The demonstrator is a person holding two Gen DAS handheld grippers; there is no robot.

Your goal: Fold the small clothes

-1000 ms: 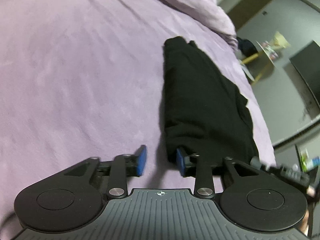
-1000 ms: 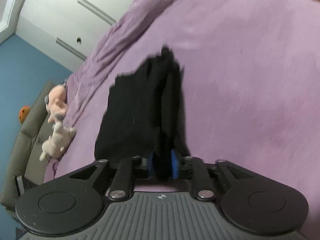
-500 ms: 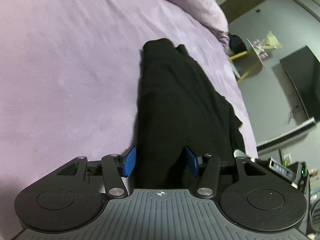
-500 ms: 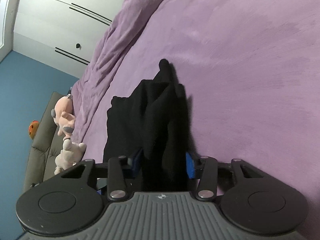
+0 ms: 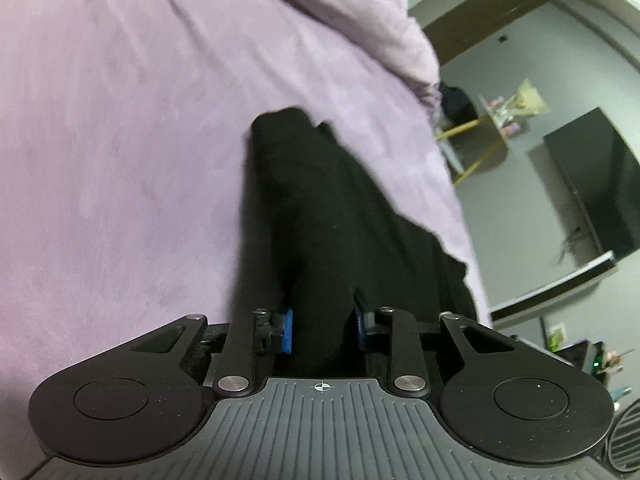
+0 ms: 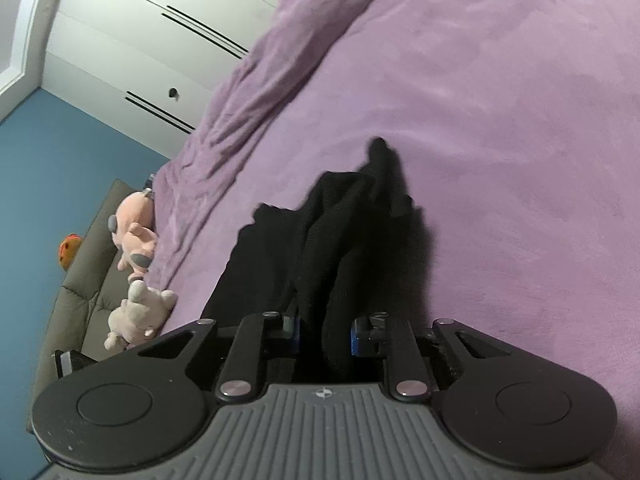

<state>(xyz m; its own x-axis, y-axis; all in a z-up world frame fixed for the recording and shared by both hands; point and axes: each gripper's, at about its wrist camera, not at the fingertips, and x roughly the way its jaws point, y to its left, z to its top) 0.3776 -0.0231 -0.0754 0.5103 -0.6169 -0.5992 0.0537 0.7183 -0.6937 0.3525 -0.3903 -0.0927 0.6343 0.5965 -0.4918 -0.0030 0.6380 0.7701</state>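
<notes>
A black garment (image 5: 320, 208) lies bunched lengthwise on the purple bed cover (image 5: 120, 140). My left gripper (image 5: 323, 330) is shut on its near edge, blue pads (image 5: 287, 330) pressing the cloth from both sides. In the right wrist view the same garment (image 6: 344, 240) runs away from me in folds. My right gripper (image 6: 325, 334) is shut on its near end, blue pads (image 6: 353, 338) against the cloth. The pinched parts seem raised off the bed; the far end rests on it.
A rumpled purple duvet (image 6: 256, 96) lies along the bed's far side. Stuffed toys (image 6: 134, 240) sit on a grey sofa (image 6: 80, 280) beside the bed. A dark TV (image 5: 596, 184) and a small side table (image 5: 492, 128) stand past the bed edge. White wardrobe doors (image 6: 140, 52) are behind.
My left gripper moved from beside the garment onto its edge and closed on it. My right gripper opened wider half a second ago and has closed on the cloth again.
</notes>
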